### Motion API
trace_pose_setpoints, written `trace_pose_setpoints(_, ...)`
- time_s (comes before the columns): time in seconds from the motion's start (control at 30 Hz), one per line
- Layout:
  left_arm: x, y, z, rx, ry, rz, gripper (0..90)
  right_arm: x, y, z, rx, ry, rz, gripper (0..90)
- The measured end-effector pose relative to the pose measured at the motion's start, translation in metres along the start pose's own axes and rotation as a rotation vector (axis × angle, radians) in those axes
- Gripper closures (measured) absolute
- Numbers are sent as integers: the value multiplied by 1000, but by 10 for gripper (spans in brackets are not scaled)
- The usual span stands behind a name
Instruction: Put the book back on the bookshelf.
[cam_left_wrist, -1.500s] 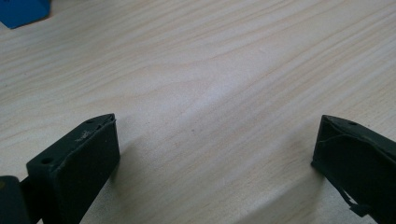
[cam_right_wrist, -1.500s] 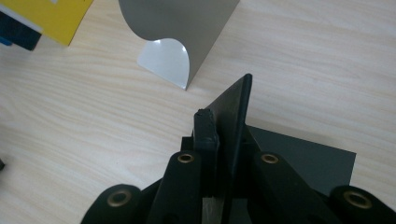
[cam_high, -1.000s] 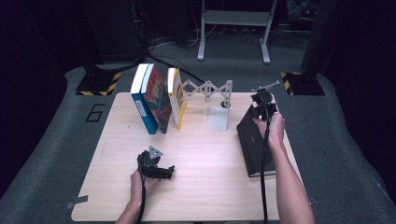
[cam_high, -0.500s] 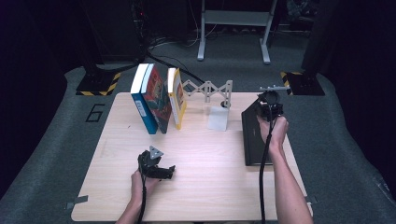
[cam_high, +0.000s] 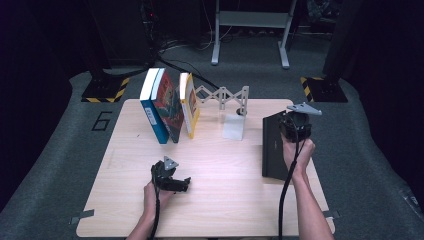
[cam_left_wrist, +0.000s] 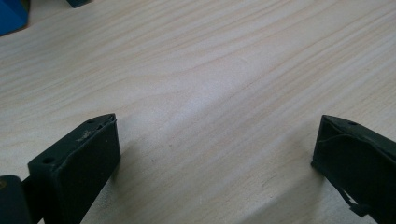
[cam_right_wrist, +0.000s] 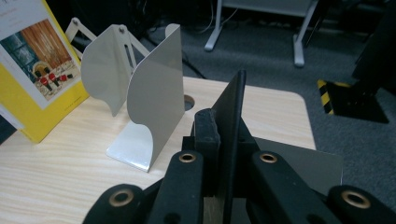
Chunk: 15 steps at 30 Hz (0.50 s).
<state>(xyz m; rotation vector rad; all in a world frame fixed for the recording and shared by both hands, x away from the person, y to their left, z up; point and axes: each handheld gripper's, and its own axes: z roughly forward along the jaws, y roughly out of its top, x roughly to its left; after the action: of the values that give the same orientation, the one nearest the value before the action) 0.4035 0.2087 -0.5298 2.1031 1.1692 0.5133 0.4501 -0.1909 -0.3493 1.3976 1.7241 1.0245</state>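
The black book (cam_high: 274, 147) stands on edge at the right of the high view, on the right part of the tabletop (cam_high: 225, 200), tilted nearly upright. The right gripper (cam_high: 295, 125) grasps its upper edge; in the right gripper view the jaws are clenched on the thin black cover (cam_right_wrist: 233, 121), which runs up between them.

To the left of the black book, near the frame centre, stands a white bookend (cam_high: 234, 127) joined to a grey accordion rack (cam_high: 220, 95). Further left, three books lean together: a yellow book (cam_high: 190, 105), a red-covered book (cam_high: 167, 107) and a blue book (cam_high: 152, 112).

The left gripper (cam_high: 180, 185) rests on the tabletop at lower centre-left, well apart from all books. Its jaws are released, with nothing between them.

Progress, as a judgement: the black book is lifted onto its edge but not yet placed in the row. Remaining: carry it left toward the bookend and set it upright against the rack.

View differences: the right gripper view shows the curved face of the bookend (cam_right_wrist: 149, 107) and the cover picture of the yellow book (cam_right_wrist: 37, 70), both indistinct from above. The left gripper view shows bare wood grain between the open jaws. The high view gives the overall layout.
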Motion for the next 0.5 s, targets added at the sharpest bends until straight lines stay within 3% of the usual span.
trace_pose_setpoints(0.1, 0, 0, 0, 0, 0, 0, 5, 0, -6, -7, -31, -4, 5, 865)
trace_pose_setpoints(0.13, 0, 0, 0, -1, 0, -1, 5, 1, -12, -15, -70, -11, -6, 863)
trace_pose_setpoints(0.27, 0, 0, 0, -2, -1, -4, 5, 6, -22, -24, -125, -22, -32, 858)
trace_pose_setpoints(0.5, -1, 0, 0, -2, -1, -4, 5, 10, -28, -35, -142, 3, -43, 858)
